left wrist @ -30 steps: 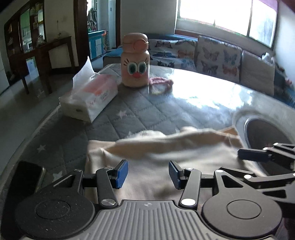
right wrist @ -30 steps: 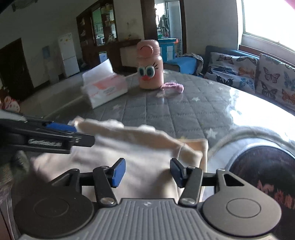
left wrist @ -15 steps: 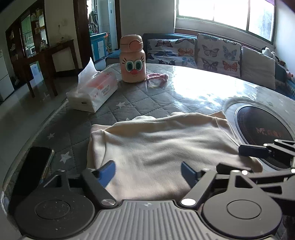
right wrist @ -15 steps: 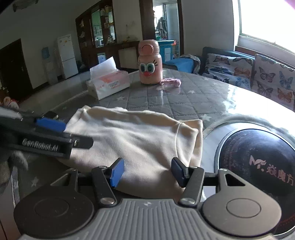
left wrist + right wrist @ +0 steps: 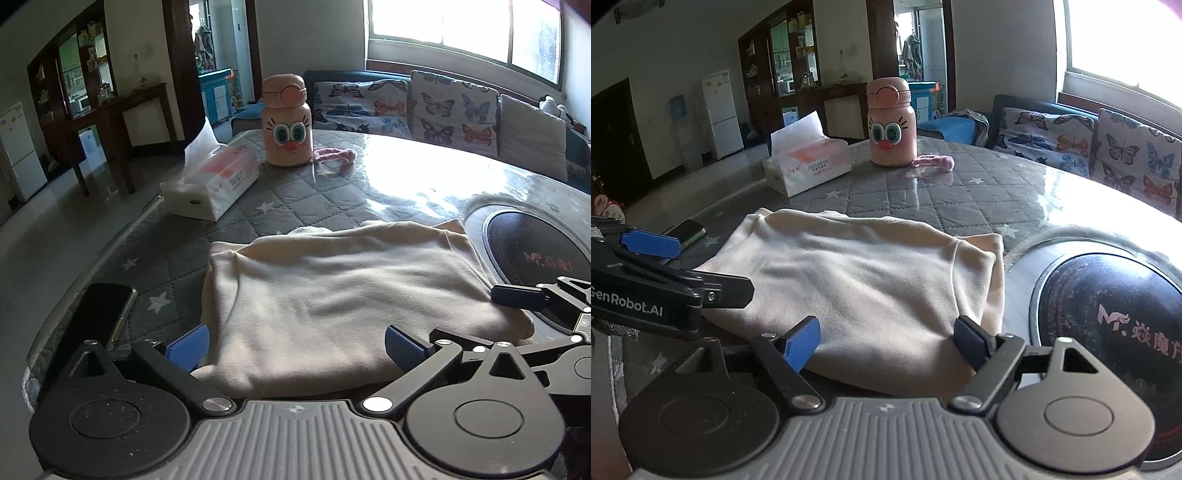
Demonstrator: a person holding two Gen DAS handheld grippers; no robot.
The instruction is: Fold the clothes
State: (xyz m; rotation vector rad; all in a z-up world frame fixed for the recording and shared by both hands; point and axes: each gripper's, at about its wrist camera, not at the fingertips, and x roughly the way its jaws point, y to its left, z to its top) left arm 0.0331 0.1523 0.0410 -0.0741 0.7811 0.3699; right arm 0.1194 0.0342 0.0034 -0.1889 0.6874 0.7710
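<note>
A cream garment (image 5: 332, 295) lies folded into a flat rectangle on the grey quilted table cover (image 5: 295, 206). My left gripper (image 5: 295, 347) hovers over its near edge; its jaws are opening wide, the blue pads clear of the fabric and gripping nothing. In the right wrist view the same garment (image 5: 857, 273) lies ahead of my right gripper (image 5: 886, 341). Those jaws are also opening, with the cloth's near edge below them and not pinched. The left gripper's fingers (image 5: 650, 243) show at the left there.
A tissue box (image 5: 214, 184), a pink cartoon bottle (image 5: 288, 125) and a pink strap (image 5: 336, 157) stand at the far side. A black phone (image 5: 99, 314) lies left of the garment near the table rim. A round black hob (image 5: 1108, 314) sits to its right.
Both grippers' jaws have spread apart and drawn back toward the near edge. The raised, rumpled cloth has dropped and now lies flat and folded on the table.
</note>
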